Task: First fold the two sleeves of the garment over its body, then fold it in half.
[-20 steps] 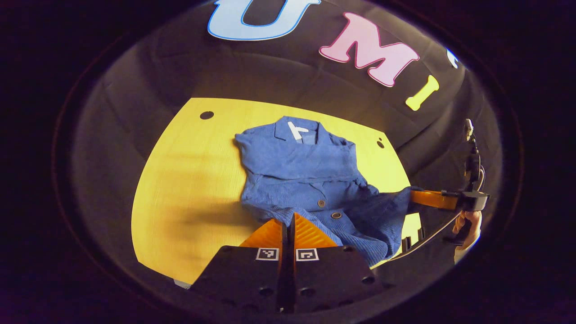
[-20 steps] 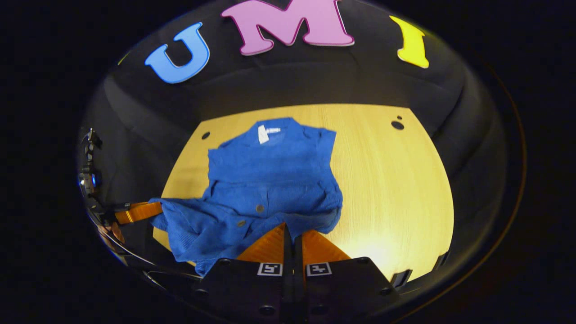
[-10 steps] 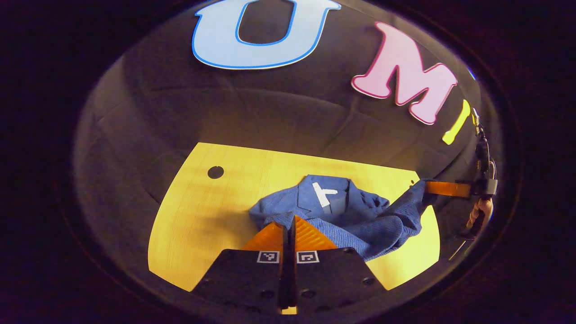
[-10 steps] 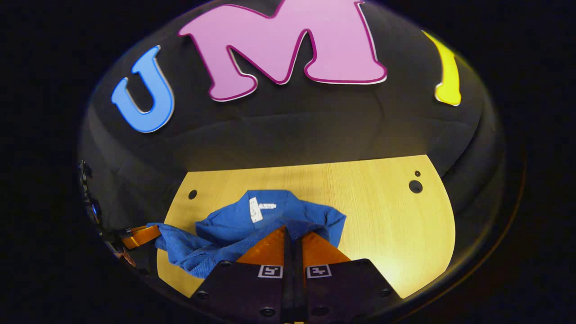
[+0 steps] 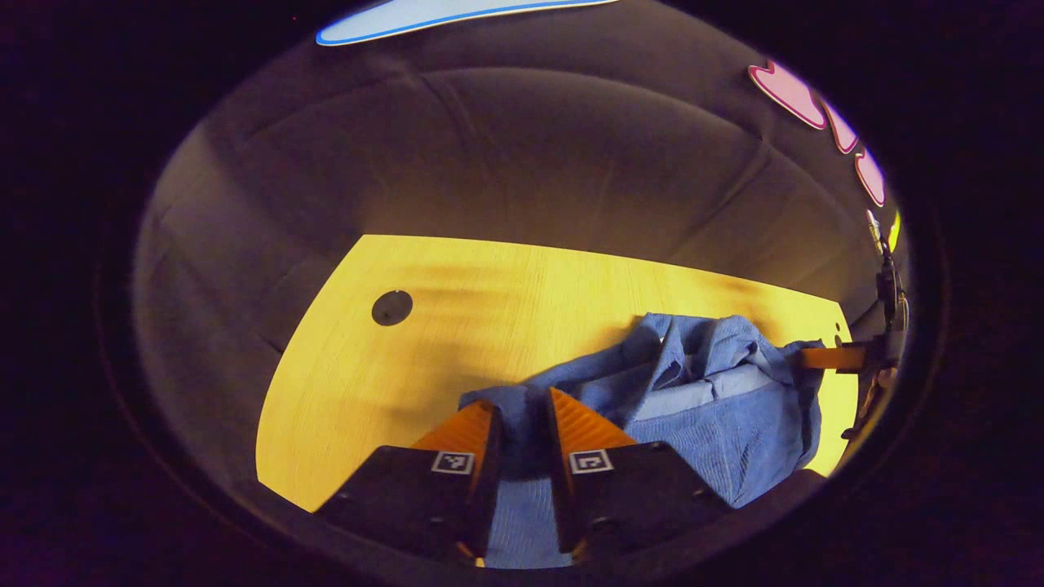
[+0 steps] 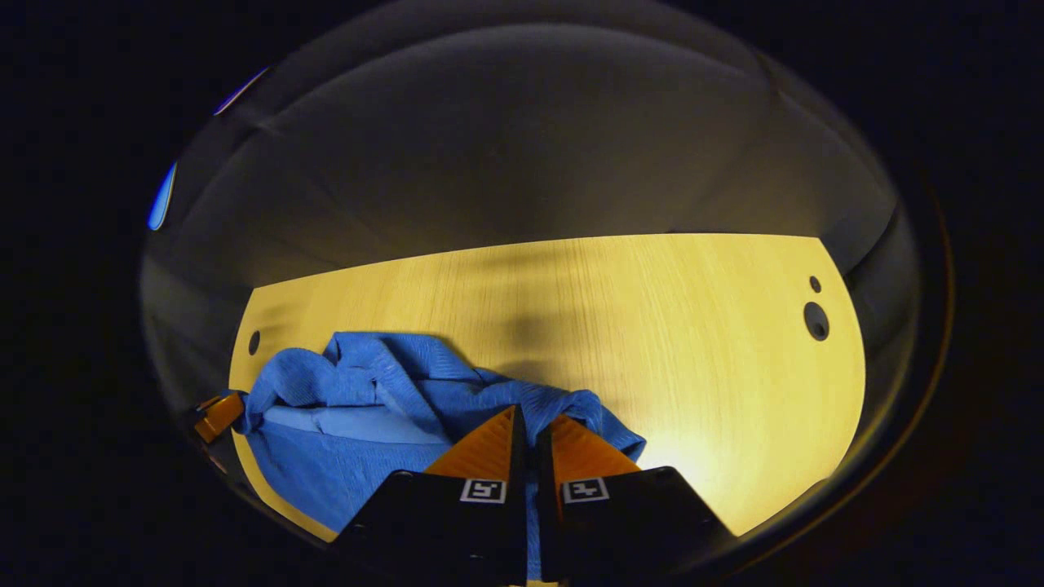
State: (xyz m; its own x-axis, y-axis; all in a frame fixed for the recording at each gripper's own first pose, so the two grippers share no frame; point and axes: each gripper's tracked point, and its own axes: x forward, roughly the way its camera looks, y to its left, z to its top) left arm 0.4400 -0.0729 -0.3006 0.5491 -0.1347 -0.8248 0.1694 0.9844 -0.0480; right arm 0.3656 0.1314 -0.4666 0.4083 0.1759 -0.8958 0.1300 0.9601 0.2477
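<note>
At the near edge of the left gripper view, the left tongs [image 5: 519, 424] stand spread, fingers apart, with blue cloth of the garment [image 5: 710, 408] lying in the gap between them; neither finger clearly presses on it. Right tongs [image 6: 528, 436], low in the right gripper view, are nearly pressed together, a narrow slit between the fingers, cloth bunched at their tips; whether they pinch it, cannot tell.

Garment lies crumpled in a heap on the yellow wood-grain tabletop [image 6: 693, 342], close to the near edge, with a paler inner layer showing amid the folds. In the left gripper view the other tongs reach into the heap's far right side, a hand [image 5: 879, 379] behind them, partly hidden.

Beyond the heap, bare tabletop runs wide: open room to the left in the left gripper view, to the right in the right gripper view. A round dark hole [image 5: 391, 307] sits toward the far left corner; two holes [image 6: 816, 319], one large and one small, sit near the far right edge. Black booth wall [image 6: 522, 147] rises just behind the tabletop's far edge, creased and curving around.
</note>
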